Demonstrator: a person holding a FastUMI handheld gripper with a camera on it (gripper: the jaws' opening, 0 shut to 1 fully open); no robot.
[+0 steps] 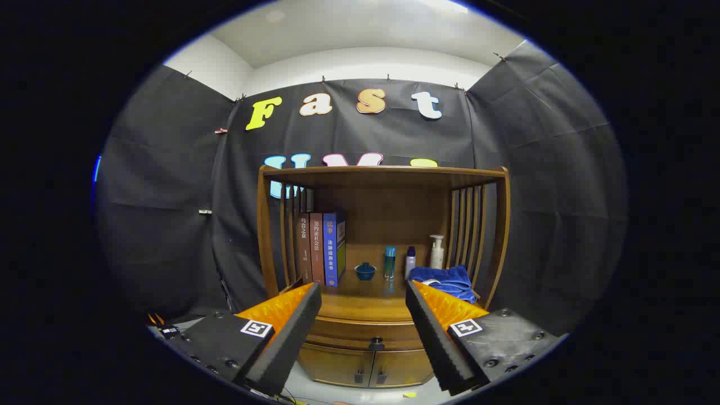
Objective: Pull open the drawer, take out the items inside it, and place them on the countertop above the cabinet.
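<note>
Wooden cabinet [382, 236], drawer [365, 332] seemingly closed, gripper [363, 292] jaws apart, empty

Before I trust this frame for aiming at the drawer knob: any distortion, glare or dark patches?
Gripper view: fisheye bends the cabinet sides outward; the drawer knob is small but sharp between the open claw fingers; ceiling light glares overhead; the shelf's back is dim, no blur.
</note>
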